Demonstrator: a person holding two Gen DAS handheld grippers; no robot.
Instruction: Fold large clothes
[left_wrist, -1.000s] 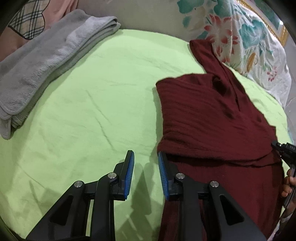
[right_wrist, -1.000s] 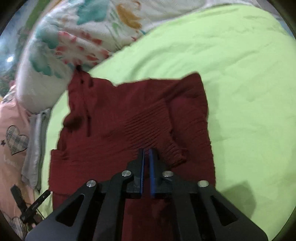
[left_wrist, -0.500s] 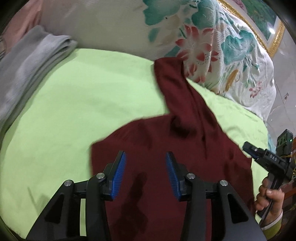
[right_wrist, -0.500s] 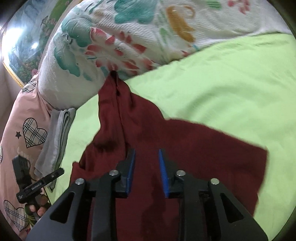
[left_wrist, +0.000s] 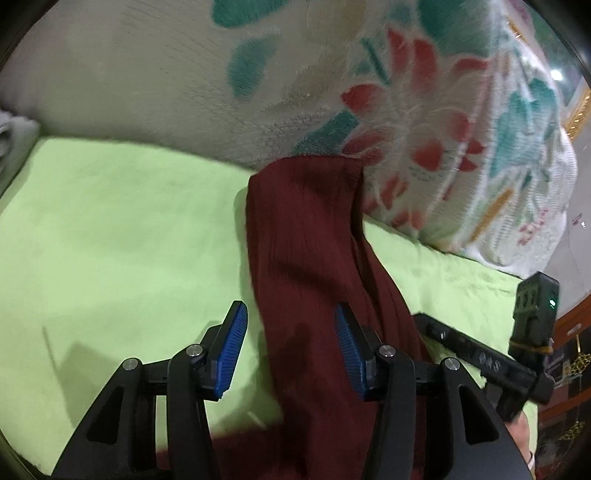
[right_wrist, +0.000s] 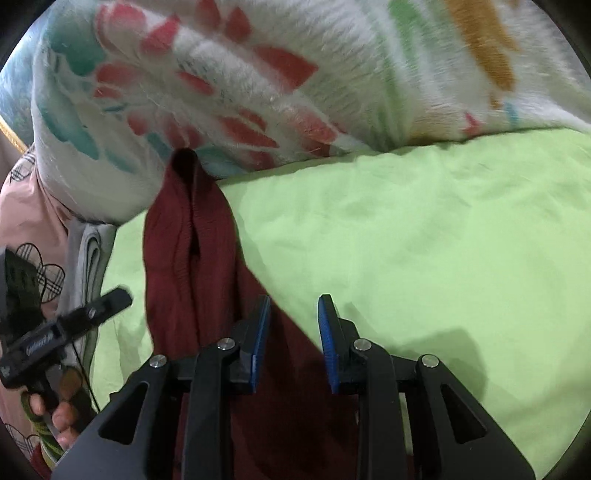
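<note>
A dark red ribbed knit garment (left_wrist: 310, 258) lies on the lime green bed sheet (left_wrist: 110, 229), with a long sleeve reaching up to the floral pillow. It also shows in the right wrist view (right_wrist: 184, 240). My left gripper (left_wrist: 290, 350) is open and empty, its jaws straddling the sleeve's lower part. My right gripper (right_wrist: 293, 343) is open and empty, hovering over the garment's right edge. The right gripper's body (left_wrist: 480, 358) appears in the left wrist view, and the left gripper's body (right_wrist: 66, 325) in the right wrist view.
A big white pillow with red and teal flowers (left_wrist: 369, 92) lies along the far side of the bed; it also fills the top of the right wrist view (right_wrist: 295, 74). A folded grey towel (right_wrist: 88, 251) and pink fabric with checked hearts (right_wrist: 33, 229) lie at the left.
Both grippers have moved forward toward the pillow and the sleeve. The right gripper, shut a second ago, has opened; the left has opened wider.
</note>
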